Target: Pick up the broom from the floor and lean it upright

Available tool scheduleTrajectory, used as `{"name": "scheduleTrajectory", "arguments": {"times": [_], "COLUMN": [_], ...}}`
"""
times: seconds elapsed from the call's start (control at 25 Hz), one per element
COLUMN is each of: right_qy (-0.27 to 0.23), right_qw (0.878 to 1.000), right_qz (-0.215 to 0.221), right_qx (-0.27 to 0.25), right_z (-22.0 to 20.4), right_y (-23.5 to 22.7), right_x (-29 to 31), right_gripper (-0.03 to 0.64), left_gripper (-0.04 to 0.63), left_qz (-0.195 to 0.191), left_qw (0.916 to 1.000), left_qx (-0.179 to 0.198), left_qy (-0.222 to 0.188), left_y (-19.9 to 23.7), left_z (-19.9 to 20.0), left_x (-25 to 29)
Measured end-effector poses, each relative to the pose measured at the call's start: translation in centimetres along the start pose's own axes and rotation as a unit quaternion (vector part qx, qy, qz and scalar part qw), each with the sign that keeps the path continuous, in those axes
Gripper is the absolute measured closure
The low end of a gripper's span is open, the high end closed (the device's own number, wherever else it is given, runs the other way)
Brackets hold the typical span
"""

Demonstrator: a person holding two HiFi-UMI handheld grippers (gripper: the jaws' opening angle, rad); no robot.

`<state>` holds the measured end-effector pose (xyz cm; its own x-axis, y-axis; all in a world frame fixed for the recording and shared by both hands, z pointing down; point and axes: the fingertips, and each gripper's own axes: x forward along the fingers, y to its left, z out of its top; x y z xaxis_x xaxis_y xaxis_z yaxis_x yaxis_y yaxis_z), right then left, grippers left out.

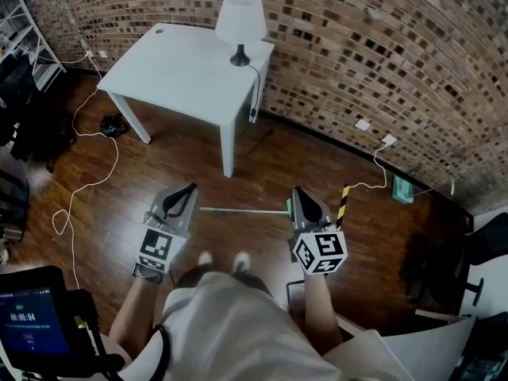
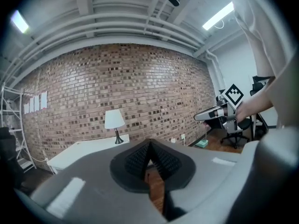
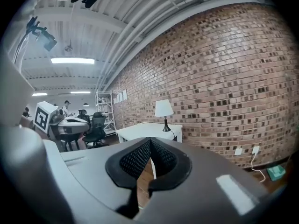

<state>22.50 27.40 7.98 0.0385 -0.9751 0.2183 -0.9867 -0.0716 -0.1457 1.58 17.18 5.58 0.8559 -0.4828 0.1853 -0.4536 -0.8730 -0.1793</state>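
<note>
The left gripper (image 1: 189,190) and the right gripper (image 1: 300,195) are both held clenched, with nothing between the jaws. The broom (image 1: 242,210) is seen lying flat on the wooden floor (image 1: 262,173) between their tips, its head apparently hidden behind the right one.

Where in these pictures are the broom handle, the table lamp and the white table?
broom handle (image 1: 242,210), head view, middle of the visible pale shaft.
table lamp (image 1: 240,18), head view, its white shade.
white table (image 1: 178,74), head view, bare tabletop.
</note>
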Motion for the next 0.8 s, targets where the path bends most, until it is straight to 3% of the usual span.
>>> {"name": "scheduleTrajectory", "arguments": {"times": [0.28, 0.44, 0.56, 0.68, 0.8], "right_qy": [0.012, 0.015, 0.04, 0.085, 0.117], "right_qw": [1.0, 1.0, 0.998, 0.987, 0.978], "right_qz": [-0.014, -0.009, 0.047, 0.115, 0.158], "right_qx": [0.021, 0.0, -0.034, -0.075, -0.075], "right_z": [-0.6, -0.5, -1.1, -3.1, -5.2], "right_y": [-1.4, -1.4, -0.7, 0.1, 1.1], "right_x": [2.0, 4.0, 5.8, 8.5, 11.7], "right_gripper": [0.604, 0.604, 0.603, 0.599, 0.595], "left_gripper": [0.595, 0.595, 0.595, 0.595, 0.595], "left_qz": [-0.008, -0.006, -0.005, 0.01, 0.032], "left_qw": [0.9997, 0.9996, 0.9989, 0.9982, 0.9963], "left_qx": [0.012, 0.007, 0.013, 0.007, -0.017], "left_qy": [0.02, 0.025, 0.044, 0.06, 0.078], "left_y": [1.9, 3.2, 3.4, 4.3, 5.6], "left_z": [-0.8, -1.7, -3.2, -4.9, -7.1], "left_x": [2.6, 3.2, 3.4, 3.6, 3.4]}}
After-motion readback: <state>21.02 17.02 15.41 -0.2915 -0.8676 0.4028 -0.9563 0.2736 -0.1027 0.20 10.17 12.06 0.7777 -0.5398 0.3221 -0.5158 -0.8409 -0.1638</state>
